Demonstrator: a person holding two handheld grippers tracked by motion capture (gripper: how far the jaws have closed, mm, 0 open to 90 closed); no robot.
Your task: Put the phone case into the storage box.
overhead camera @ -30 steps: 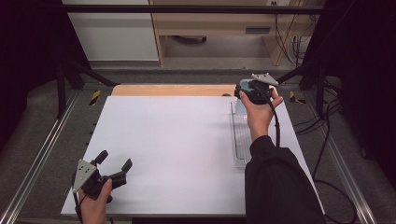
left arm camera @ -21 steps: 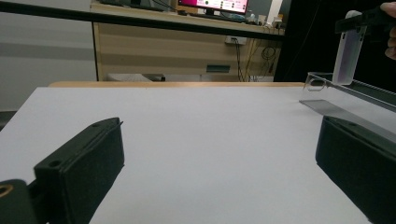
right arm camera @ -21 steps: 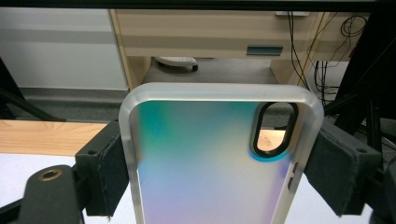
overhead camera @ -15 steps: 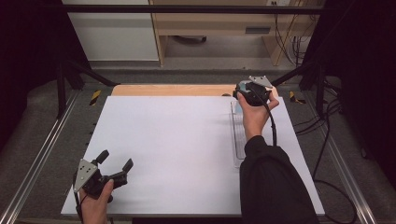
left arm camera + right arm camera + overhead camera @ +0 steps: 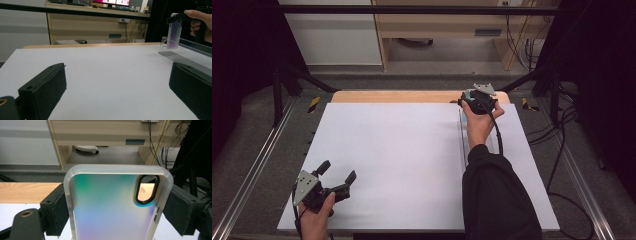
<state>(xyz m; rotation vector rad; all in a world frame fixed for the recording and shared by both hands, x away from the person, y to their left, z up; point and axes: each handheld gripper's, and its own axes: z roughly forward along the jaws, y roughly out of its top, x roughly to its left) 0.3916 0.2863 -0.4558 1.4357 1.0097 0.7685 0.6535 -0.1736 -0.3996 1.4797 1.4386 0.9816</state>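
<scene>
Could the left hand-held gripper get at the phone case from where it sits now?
Probably not without travelling: the left hand-held gripper rests open at the near left corner, while the phone case is clamped in the right hand-held gripper far across the bare white board.

**Around the white surface**

A white surface [image 5: 387, 165] covers most of the centre of the high view, with a strip of light wood board [image 5: 397, 96] showing along its far edge. Metal rails [image 5: 252, 175] run down the left and right sides of the frame. At the top stands a wooden desk [image 5: 437, 30] beside a white cabinet [image 5: 332, 35]. Black cables [image 5: 557, 165] trail down the right. In the left gripper view, a lit monitor [image 5: 111, 2] sits at the top, its content probably too blurred to read.
</scene>
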